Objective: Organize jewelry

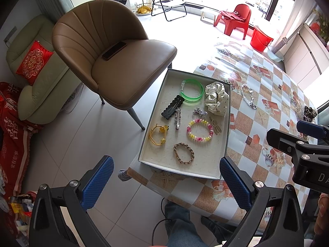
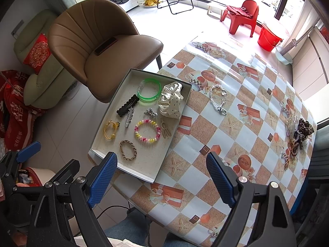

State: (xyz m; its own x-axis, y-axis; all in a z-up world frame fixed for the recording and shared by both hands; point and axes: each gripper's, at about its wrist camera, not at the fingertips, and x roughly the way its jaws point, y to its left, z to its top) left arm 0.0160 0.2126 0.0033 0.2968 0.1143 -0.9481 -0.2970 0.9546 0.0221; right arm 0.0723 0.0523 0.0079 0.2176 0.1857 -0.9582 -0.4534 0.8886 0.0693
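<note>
Both grippers hang wide and empty: the left gripper (image 1: 166,181) over the shallow grey cardboard tray (image 1: 227,127), the right gripper (image 2: 161,178) at the tray's 5 o'clock corner. In the tray lie a green plastic bangle (image 1: 191,90), a cream dotted scrunchie (image 1: 217,98) and a pink-yellow bead bracelet (image 1: 199,130). The tray overhangs the table's 9 o'clock edge; a silver chain bracelet (image 2: 218,99) lies at its 3 o'clock on bare checked oilcloth (image 2: 232,144)

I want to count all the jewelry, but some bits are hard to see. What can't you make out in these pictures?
- Tangled pile of hair ties and clips at the table's far right edge: right wrist view, overlapping, too small to count.
- Same pile in left wrist view: mostly hidden behind the right hand-held gripper.
- Small silver charm in the shallow grey-rimmed box: too small to identify.
</note>
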